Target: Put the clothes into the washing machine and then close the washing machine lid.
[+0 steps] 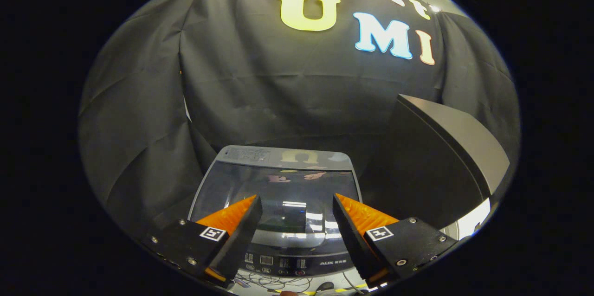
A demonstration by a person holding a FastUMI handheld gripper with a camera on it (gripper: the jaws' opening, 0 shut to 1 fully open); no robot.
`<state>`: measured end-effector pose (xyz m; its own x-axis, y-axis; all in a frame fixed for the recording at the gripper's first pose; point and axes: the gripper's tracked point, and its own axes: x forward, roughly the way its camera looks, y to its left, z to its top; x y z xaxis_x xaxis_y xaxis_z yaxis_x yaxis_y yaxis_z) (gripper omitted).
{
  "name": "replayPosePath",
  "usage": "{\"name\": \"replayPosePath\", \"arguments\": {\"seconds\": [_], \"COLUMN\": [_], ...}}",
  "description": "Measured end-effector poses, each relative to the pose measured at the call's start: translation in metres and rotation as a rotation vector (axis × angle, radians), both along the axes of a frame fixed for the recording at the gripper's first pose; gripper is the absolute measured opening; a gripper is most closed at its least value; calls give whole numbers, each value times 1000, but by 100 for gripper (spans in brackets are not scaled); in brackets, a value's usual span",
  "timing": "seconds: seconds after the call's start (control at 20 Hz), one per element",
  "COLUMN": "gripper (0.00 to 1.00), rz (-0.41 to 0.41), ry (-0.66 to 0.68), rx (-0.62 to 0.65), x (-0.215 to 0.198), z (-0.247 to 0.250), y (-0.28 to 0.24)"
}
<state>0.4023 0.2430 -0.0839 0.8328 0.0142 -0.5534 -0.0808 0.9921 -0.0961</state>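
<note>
Your claw (297,203) hangs released and empty above the washing machine (278,203), whose glass lid (274,184) lies flat just beyond the fingers, so judging by that the lid is already closed, with no clothes visible.

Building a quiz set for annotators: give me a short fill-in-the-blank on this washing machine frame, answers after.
1. The washing machine's glass lid is ____.
2. The gripper has its fingers ____, with nothing between them.
3. The control panel lies ____ the fingers, at the machine's near edge.
4. The booth wall hangs ____ the washing machine.

Missing words: shut; open; below; behind
</note>
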Motion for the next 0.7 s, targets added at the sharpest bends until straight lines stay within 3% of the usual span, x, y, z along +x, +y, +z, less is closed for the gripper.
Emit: {"name": "replayPosePath", "arguments": {"seconds": [0.35,0.7], "gripper": [94,94], "rz": [68,90], "ry": [-90,-216], "rx": [78,38], "x": [-118,-226], "z": [28,60], "y": [-66,-156]}}
